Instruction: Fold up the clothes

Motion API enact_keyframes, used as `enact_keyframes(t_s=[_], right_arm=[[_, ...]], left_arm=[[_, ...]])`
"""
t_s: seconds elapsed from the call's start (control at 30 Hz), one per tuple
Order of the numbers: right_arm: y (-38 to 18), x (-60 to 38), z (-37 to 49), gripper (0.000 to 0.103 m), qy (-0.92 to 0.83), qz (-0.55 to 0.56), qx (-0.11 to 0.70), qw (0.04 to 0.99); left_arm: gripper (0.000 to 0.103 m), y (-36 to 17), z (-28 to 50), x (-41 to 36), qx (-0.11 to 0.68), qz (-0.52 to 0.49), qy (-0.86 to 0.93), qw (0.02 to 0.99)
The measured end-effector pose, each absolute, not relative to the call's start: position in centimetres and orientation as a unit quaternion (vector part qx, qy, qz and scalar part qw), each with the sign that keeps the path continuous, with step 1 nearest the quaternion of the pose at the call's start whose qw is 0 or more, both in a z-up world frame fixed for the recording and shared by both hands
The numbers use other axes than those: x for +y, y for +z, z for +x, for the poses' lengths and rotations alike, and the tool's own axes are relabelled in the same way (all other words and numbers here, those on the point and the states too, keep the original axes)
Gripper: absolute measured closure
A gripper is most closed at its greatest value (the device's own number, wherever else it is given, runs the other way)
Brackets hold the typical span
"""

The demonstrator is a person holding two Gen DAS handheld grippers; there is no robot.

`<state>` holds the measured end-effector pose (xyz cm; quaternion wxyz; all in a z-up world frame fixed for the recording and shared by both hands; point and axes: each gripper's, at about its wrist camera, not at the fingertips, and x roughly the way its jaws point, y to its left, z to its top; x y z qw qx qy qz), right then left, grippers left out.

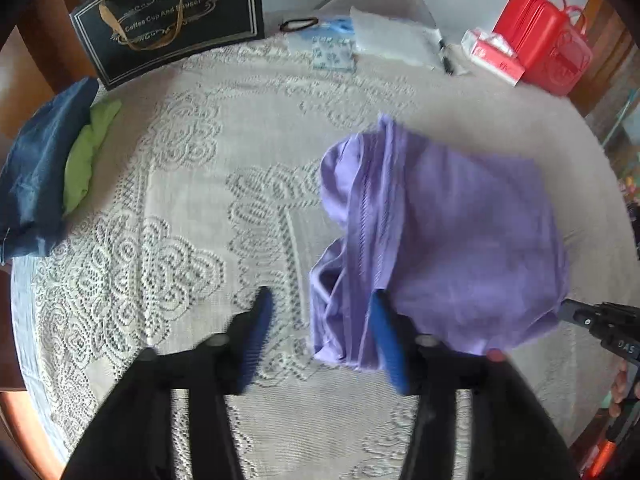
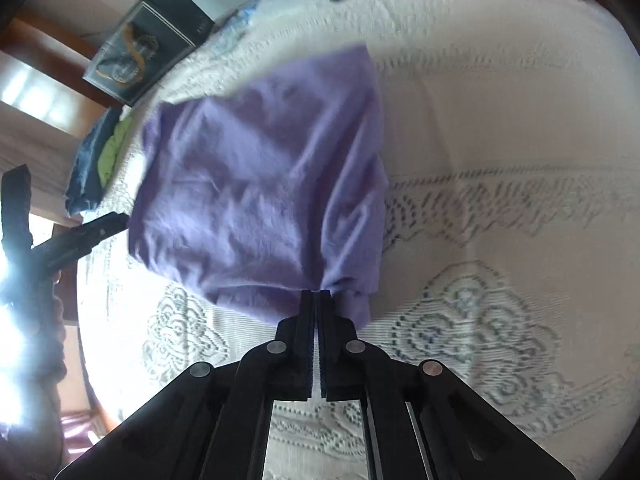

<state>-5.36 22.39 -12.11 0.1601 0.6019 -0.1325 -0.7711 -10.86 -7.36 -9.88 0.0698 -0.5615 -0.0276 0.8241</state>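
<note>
Right tool (image 2: 318, 294) pinching purple garment (image 2: 260, 184) (edge), left tool (image 1: 320, 312) spread

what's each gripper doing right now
left gripper: open, holding nothing
right gripper: shut on the crumpled purple cotton garment

Both views look steeply down, close over the lace-covered worktop (image 1: 240, 112). The left wrist view looks along its hand-held gripper (image 1: 320, 340) toward the far wall; the right wrist view is tilted sideways. Both share the purple cloth (image 1: 460, 240) and black gift bag (image 1: 172, 20).
</note>
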Motion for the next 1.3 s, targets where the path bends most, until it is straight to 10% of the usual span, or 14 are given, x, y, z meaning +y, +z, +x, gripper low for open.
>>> enact_keyframes(t_s=[0.1,0.23,0.3,0.37,0.43,0.47,0.5,0.57,0.7,0.83,1.3], right_arm=[[-8.8,23.3,-7.3,0.057,-0.806,0.557,-0.125,0.156],[-7.8,24.3,-12.3,0.052,-0.821,0.535,-0.151,0.131],[-8.5,24.6,-14.6,0.052,-0.816,0.541,-0.163,0.119],[-9.4,24.4,-16.5,0.052,-0.812,0.549,-0.165,0.111],[-10.9,23.5,-18.1,0.053,-0.794,0.571,-0.168,0.126],[-11.7,23.1,-18.5,0.075,-0.788,0.579,-0.164,0.132],[-12.5,22.6,-18.9,0.097,-0.782,0.587,-0.160,0.137],[-13.8,23.0,-19.6,0.097,-0.775,0.590,-0.184,0.130],[-13.3,24.6,-18.3,0.073,-0.798,0.555,-0.218,0.090],[-11.2,25.0,-14.5,0.067,-0.822,0.519,-0.211,0.101],[-15.0,22.5,-8.1,0.071,-0.789,0.569,-0.196,0.123]], left_arm=[[0.000,-8.1,-13.1,-5.9,-0.041,-0.535,0.839,0.089],[0.000,-9.6,-17.2,-3.6,-0.025,-0.545,0.835,0.073],[0.013,-11.3,-18.2,-3.3,-0.019,-0.558,0.827,0.065],[0.057,-13.0,-19.1,-3.2,-0.017,-0.571,0.819,0.057],[0.073,-14.4,-19.6,-3.9,-0.033,-0.580,0.812,0.047],[0.073,-14.8,-20.0,-4.4,-0.037,-0.580,0.813,0.039],[0.073,-15.1,-20.2,-4.9,-0.042,-0.578,0.814,0.034],[0.072,-15.6,-20.3,-5.5,-0.055,-0.579,0.813,0.036],[0.064,-14.5,-19.1,-5.7,-0.046,-0.564,0.824,0.043],[0.018,-12.8,-16.2,-5.7,-0.031,-0.546,0.835,0.053],[0.011,-16.2,-10.0,-2.6,0.006,-0.571,0.819,0.056]])
